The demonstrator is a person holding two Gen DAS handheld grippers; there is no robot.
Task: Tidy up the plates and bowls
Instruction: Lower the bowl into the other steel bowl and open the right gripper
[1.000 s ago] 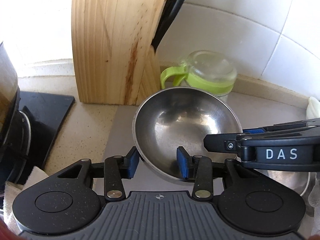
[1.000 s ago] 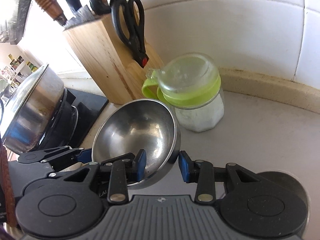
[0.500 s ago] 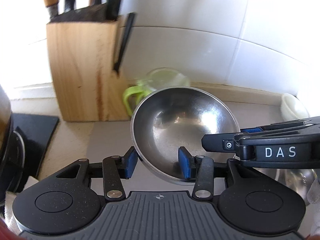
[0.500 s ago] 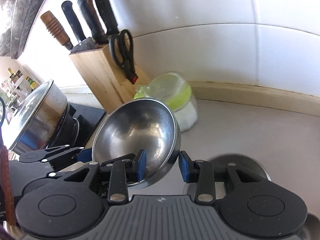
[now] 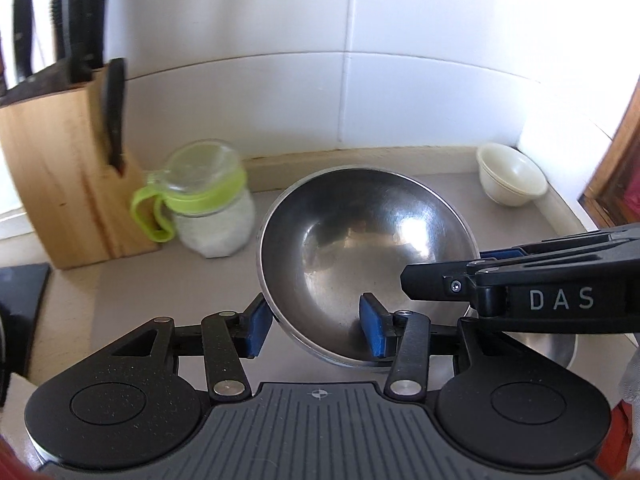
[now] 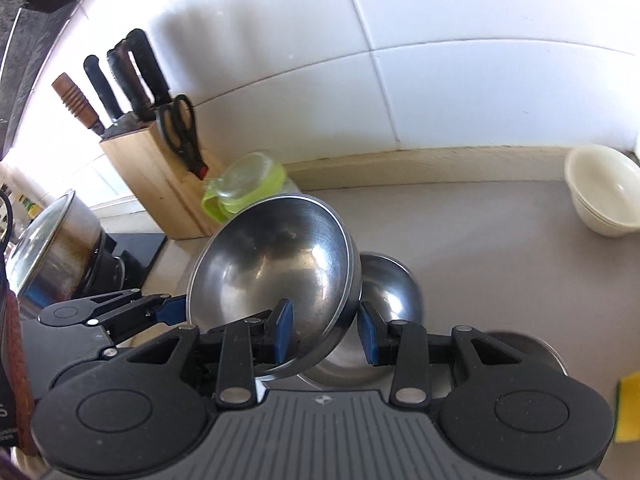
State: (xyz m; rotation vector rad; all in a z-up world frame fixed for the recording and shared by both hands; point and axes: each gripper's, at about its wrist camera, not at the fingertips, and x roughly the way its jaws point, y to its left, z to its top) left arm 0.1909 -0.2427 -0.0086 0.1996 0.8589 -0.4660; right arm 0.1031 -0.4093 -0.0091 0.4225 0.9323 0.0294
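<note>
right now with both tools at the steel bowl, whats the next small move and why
Probably back the left tool off the round steel bowl: its jaws have just been opening around the rim, while the right tool grips it.

Left tongs (image 5: 316,322) & right tongs (image 6: 325,330): black plastic, blue pads, silver pivot screws, ribbed grey housing w/ round discs; "DAS" is printed in white on one side.

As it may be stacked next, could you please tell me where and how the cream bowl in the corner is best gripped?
Take the cream bowl by its near rim, coming down from above and pinching the thin wall inside and out. It stands upright, mouth up, and the tiled wall close behind blocks the far side.
</note>
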